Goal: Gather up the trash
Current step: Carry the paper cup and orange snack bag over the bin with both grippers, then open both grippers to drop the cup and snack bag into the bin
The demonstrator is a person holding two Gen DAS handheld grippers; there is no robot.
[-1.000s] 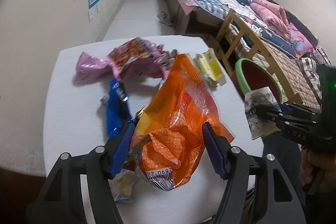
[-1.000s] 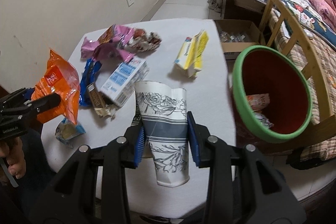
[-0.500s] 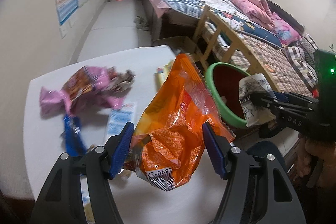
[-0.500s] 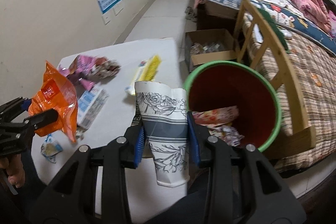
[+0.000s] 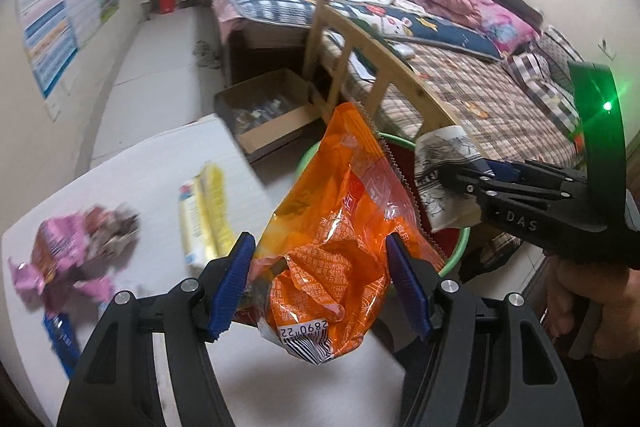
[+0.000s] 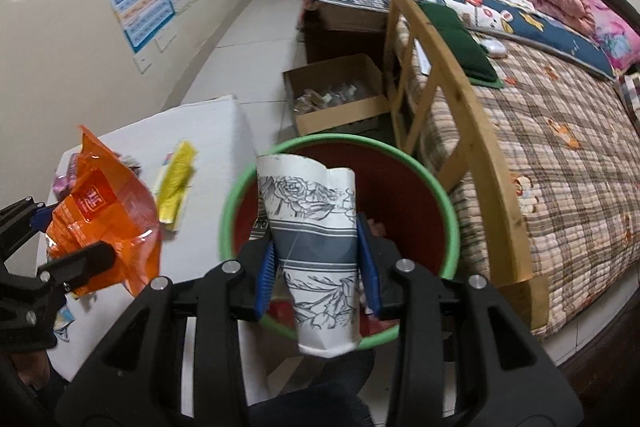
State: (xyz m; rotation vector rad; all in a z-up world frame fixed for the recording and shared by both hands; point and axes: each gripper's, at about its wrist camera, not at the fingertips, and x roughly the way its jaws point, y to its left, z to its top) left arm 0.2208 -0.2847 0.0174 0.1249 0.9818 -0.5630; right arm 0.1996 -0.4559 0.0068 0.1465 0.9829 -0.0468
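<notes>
At lower centre of the right view, a flattened paper cup [image 6: 316, 259] is clenched by the right tool [image 6: 316, 267] over the green-rimmed bin [image 6: 448, 211]; an orange snack bag [image 5: 332, 251] is gripped by the left tool [image 5: 320, 283]. Both should be released only once squarely above the opening.

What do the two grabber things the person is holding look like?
Both grabbers are black plastic, each with two long arms, silver screws at the joints and blue ribbed pads on the fingers. The right grabber has white letters "DAS" on its side and a green plate with a small glowing green light. No cables show.
</notes>
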